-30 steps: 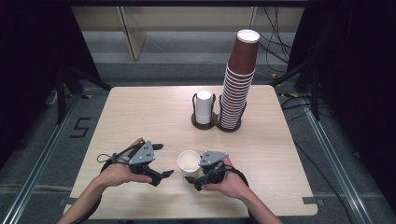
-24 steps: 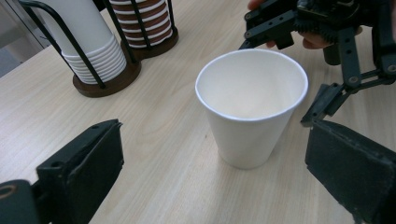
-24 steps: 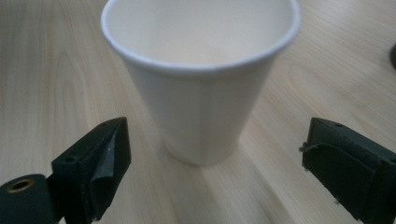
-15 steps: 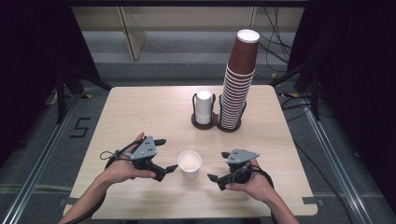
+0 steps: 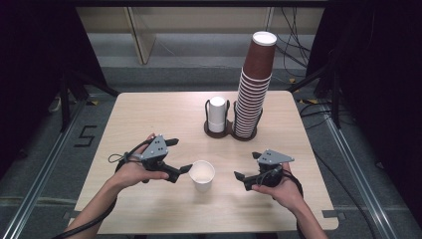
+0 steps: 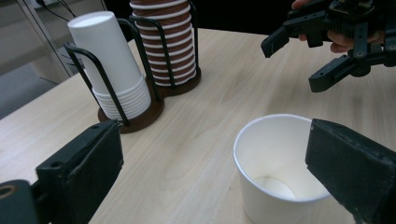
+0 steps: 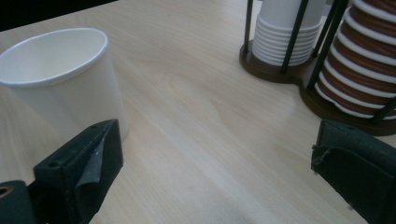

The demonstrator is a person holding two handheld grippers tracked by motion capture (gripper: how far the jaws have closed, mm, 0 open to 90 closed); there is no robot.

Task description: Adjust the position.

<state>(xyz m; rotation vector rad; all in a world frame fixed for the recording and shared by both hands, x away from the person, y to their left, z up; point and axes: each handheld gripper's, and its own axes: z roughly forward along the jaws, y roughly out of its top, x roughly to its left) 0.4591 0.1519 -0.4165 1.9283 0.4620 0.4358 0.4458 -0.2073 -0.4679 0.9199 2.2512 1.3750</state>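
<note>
In the right gripper view, the brown cup stack [image 7: 362, 60] is cut off by the top and right edges, and the white cup stack [image 7: 289, 28] loses its upper part at the top edge. In the left gripper view, the near side of the single white cup [image 6: 275, 163] runs off the bottom edge, partly covered by a jaw. In the high view, both forearms leave the near edge.
</note>
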